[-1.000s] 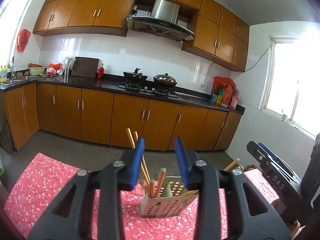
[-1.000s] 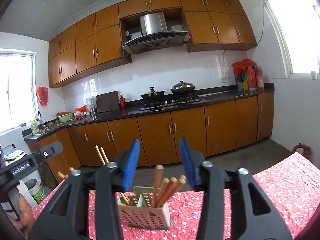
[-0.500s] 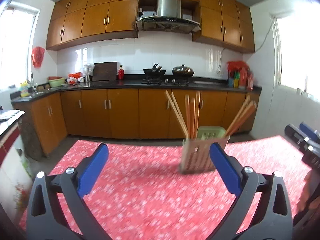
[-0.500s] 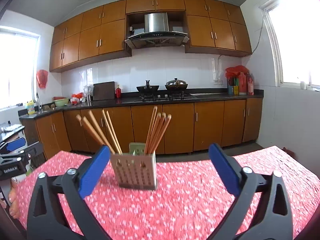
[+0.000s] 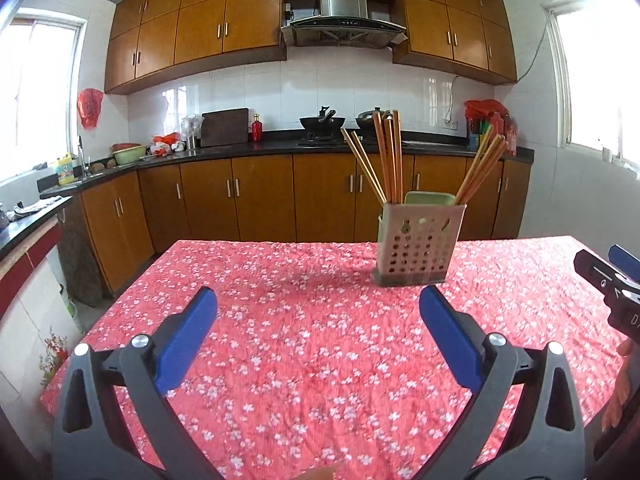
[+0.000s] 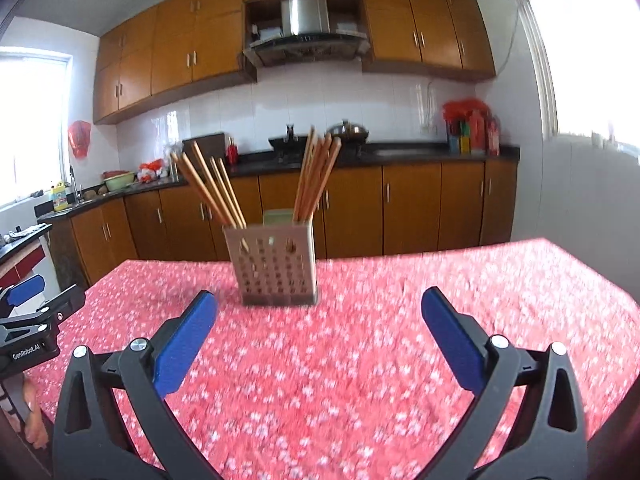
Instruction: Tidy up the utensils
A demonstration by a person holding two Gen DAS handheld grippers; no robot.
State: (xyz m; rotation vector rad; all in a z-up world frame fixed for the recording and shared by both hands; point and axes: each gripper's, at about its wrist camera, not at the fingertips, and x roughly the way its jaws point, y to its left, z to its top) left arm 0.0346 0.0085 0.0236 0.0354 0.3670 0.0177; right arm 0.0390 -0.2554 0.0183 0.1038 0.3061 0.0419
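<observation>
Left wrist view shows the left gripper (image 5: 318, 312) with its blue pads spread wide over the red flowered tablecloth (image 5: 304, 360), nothing between them. A perforated utensil holder (image 5: 418, 246) stands upright on the table toward its far edge, ahead of the gripper and a little to its right, well apart from the pads. Wooden chopsticks (image 5: 386, 160) rise from it in bunches, some leaning left, some near upright, some leaning right. At the right edge of this view, part of the right gripper (image 5: 608, 280) shows, with a bit of a hand below it.

Right wrist view, slightly blurred, shows the right gripper (image 6: 318, 312) also wide open and empty above the cloth (image 6: 360, 360). The holder (image 6: 274, 266) sits ahead and a little left of centre, near the far edge, its chopsticks (image 6: 316, 176) fanning out to both sides. The left gripper (image 6: 32, 320) appears at the left edge. Beyond the table run brown kitchen cabinets (image 6: 400, 204).
</observation>
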